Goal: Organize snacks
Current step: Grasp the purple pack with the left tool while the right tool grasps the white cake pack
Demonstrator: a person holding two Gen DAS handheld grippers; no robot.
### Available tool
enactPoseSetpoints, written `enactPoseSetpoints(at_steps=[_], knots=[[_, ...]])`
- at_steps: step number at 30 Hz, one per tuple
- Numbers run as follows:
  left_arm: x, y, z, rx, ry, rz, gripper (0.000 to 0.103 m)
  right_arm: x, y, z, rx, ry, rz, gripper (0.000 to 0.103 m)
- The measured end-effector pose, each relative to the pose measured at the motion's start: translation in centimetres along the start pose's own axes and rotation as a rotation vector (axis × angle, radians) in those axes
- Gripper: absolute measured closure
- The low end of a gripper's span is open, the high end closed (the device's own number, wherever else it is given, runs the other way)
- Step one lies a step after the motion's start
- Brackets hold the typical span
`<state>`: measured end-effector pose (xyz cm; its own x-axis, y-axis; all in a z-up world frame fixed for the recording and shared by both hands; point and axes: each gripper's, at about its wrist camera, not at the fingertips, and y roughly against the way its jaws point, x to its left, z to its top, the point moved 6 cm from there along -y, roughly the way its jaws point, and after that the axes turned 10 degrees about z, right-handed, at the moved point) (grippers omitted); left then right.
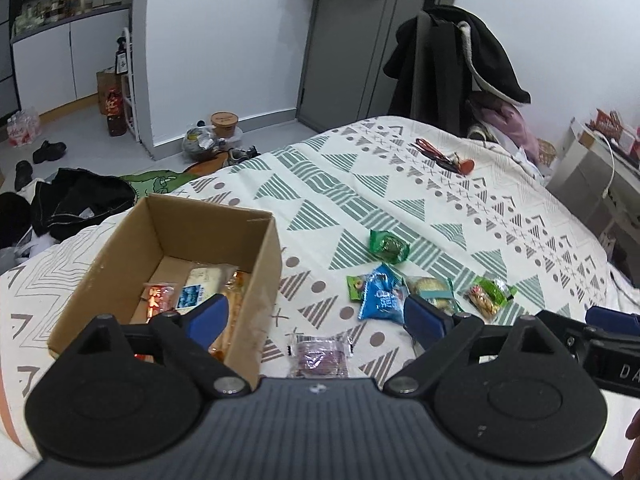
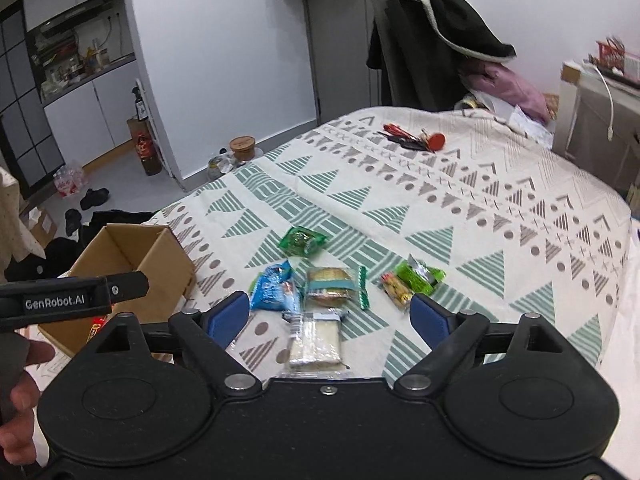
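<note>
Bed [image 1: 360,184] carries everything. Box [image 1: 120,248] sits at its left edge with a few packets inside. Loose snacks lie right of it: green pack [image 1: 387,246], blue pack [image 1: 382,294], purple pack [image 1: 320,354]. Left gripper [image 1: 316,314] wide open, empty, over the box rim. Right gripper [image 2: 330,314] wide open, empty, over a white pack [image 2: 316,342]

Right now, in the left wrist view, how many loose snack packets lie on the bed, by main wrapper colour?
Green packets: 3 (one partly under the blue)
Blue packet: 1
Clear packets: 2
Purple packet: 1
Total: 7
</note>
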<state>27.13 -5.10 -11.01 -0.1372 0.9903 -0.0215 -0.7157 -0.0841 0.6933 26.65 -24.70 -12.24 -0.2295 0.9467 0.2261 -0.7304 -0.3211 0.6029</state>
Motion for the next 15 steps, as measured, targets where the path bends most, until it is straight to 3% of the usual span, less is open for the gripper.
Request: enactPoseSetpoints(at_steps=[7,15], knots=[[-1.5,-0.9,-1.0,0.018,-0.036,0.003,0.009,-1.5,-1.3,-1.6,0.028,-0.094,0.042,0.016],[-3.1,-1.8,-1.9,0.033,-0.065,0.002,0.01,-2.4,-3.8,-3.2,0.093,-0.117,0.043,0.016]])
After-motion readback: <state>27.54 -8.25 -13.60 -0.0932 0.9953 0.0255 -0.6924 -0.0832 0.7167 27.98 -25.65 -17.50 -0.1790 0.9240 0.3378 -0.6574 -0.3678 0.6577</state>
